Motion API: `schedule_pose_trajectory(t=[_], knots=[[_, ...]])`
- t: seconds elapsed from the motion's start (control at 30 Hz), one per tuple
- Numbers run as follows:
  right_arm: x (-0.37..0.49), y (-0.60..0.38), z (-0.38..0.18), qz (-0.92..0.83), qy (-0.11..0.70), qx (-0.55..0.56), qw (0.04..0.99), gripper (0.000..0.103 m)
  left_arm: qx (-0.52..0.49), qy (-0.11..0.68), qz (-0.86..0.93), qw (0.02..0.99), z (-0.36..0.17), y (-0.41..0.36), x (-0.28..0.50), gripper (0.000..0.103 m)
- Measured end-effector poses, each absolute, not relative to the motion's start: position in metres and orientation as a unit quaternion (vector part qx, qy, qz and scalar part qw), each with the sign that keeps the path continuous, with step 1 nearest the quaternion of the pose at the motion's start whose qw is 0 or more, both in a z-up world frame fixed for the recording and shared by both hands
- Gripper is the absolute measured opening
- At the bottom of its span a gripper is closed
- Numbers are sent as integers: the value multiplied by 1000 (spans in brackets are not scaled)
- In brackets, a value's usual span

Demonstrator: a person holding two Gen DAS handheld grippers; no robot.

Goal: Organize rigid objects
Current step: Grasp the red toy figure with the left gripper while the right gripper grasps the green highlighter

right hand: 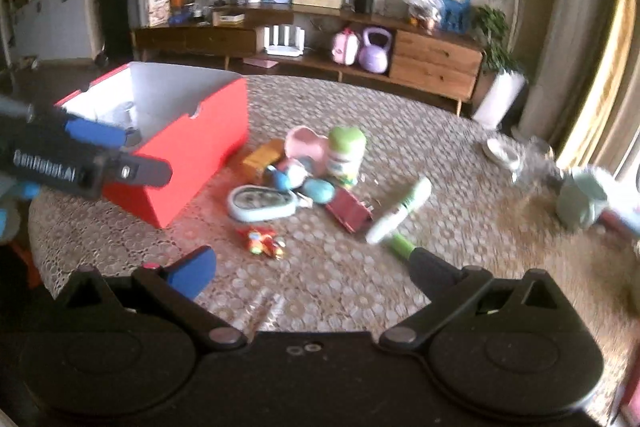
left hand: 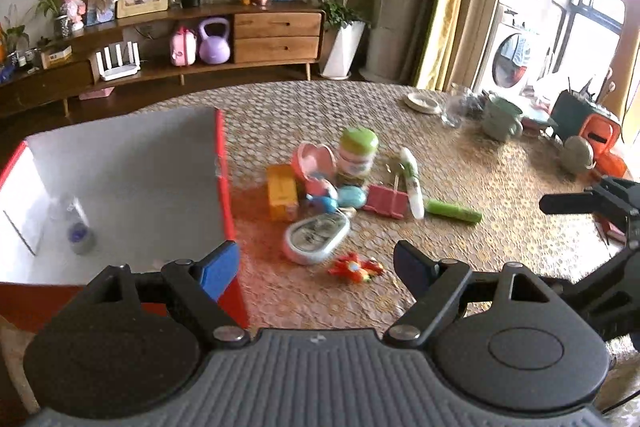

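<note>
**Both grippers open above the table, toy pile by the red box**

Left wrist view: left gripper [left hand: 316, 263] has its jaws wide apart with nothing between them. Red box [left hand: 224, 163] sits at the table's [left hand: 500, 187] left edge, a small bottle [left hand: 82, 237] inside. Just right of the box lies the pile: orange block [left hand: 282, 191], green-lidded jar [left hand: 358, 153], oval clock [left hand: 316, 239], green tube [left hand: 454, 211].

Right wrist view: right gripper [right hand: 314, 273] also spread open and empty, over bare tablecloth. Red toy [right hand: 264, 242] lies nearest it, white-green pen [right hand: 400, 211] beyond; frame blurred
</note>
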State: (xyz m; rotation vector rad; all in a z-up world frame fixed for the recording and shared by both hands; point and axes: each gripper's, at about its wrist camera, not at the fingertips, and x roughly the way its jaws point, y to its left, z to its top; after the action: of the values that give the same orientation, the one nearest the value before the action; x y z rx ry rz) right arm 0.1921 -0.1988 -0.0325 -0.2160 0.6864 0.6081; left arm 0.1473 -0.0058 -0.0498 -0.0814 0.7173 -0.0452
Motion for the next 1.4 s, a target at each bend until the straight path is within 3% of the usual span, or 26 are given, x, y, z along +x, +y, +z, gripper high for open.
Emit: schedule_pose_trajectory(t=[0.4, 0.67, 0.77, 1.0, 1.27, 1.4], knots=[[235, -232, -66, 280, 355, -88, 888, 102, -19, 360, -46, 932, -94, -54, 169, 84], [277, -246, -95, 277, 366, -84, 884, 96, -11, 378, -26, 925, -125, -67, 199, 84], [293, -249, -108, 273, 375, -79, 882, 86, -15, 388, -15, 921, -136, -67, 210, 84], [318, -244, -128, 293, 387, -100, 869, 77, -17, 399, -8, 917, -153, -66, 223, 84], [331, -237, -135, 308, 385, -109, 863, 61, -7, 402, 2, 916, -161, -63, 227, 84], [330, -233, -134, 312, 380, -106, 864, 51, 2, 397, 0, 918, -159, -66, 226, 71]])
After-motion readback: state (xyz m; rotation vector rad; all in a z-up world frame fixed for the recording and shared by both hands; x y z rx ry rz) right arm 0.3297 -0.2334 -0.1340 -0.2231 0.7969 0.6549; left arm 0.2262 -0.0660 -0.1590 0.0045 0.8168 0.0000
